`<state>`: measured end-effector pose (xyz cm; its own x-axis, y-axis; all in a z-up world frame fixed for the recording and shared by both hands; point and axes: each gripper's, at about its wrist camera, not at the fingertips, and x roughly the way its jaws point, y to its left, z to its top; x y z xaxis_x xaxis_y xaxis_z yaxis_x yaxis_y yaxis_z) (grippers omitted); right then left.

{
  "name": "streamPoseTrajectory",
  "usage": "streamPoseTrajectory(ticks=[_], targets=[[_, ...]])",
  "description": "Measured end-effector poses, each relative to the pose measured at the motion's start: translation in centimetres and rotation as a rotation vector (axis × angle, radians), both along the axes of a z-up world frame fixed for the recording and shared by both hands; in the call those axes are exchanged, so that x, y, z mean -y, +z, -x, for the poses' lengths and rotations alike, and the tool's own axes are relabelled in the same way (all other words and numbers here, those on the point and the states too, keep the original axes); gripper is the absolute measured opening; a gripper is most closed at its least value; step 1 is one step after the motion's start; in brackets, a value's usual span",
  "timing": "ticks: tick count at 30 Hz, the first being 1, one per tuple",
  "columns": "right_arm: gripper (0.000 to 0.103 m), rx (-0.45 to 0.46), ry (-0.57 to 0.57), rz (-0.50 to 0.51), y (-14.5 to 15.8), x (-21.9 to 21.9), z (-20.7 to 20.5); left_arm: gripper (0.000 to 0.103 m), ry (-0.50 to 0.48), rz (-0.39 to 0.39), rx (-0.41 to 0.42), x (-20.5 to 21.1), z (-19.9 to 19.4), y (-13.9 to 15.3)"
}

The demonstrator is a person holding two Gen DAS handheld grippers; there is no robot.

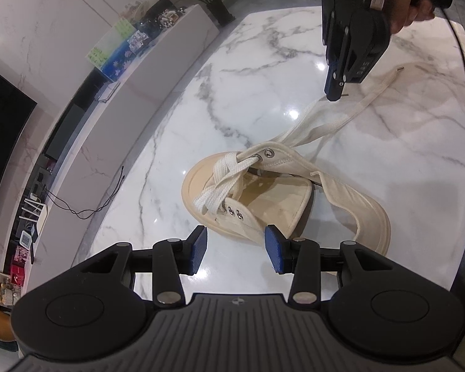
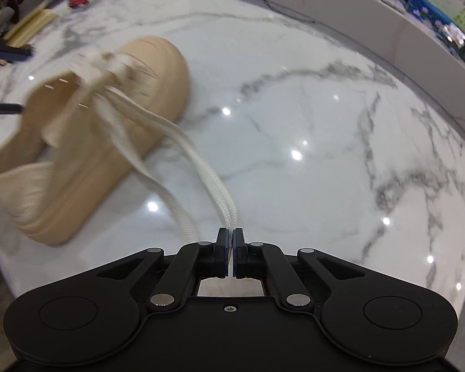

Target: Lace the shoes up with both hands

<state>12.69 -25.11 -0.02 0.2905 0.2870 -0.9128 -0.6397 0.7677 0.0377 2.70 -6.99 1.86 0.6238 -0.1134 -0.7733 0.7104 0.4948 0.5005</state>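
Got my right gripper (image 2: 232,232) clamped on the flat white woven lace (image 2: 198,167), left gripper (image 1: 235,246) hanging open just beside the cream canvas shoe (image 1: 263,192). Lace's floppy, so I'd pinch near the stiff tip.

My left wrist camera looking steeply down, close over the cream shoe (image 1: 282,195) on the marble table (image 1: 263,62), my right wrist camera facing it from the opposite side, both sharing shoe and tabletop

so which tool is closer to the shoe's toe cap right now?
Left. The left tool hangs open just beside the toe cap; the right tool is farther off, shut on the lace.
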Motion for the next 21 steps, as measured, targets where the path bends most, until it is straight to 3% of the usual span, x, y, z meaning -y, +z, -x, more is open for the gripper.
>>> streamPoseTrajectory(ticks=[12,21], targets=[[0.001,0.023,0.112,-0.192,4.7,-5.1,4.4,0.04,-0.017,0.008,-0.012,0.5,0.7,-0.3],[0.001,0.013,0.071,-0.351,6.8,-6.5,4.6,0.04,-0.038,0.028,-0.017,0.9,1.3,-0.4]])
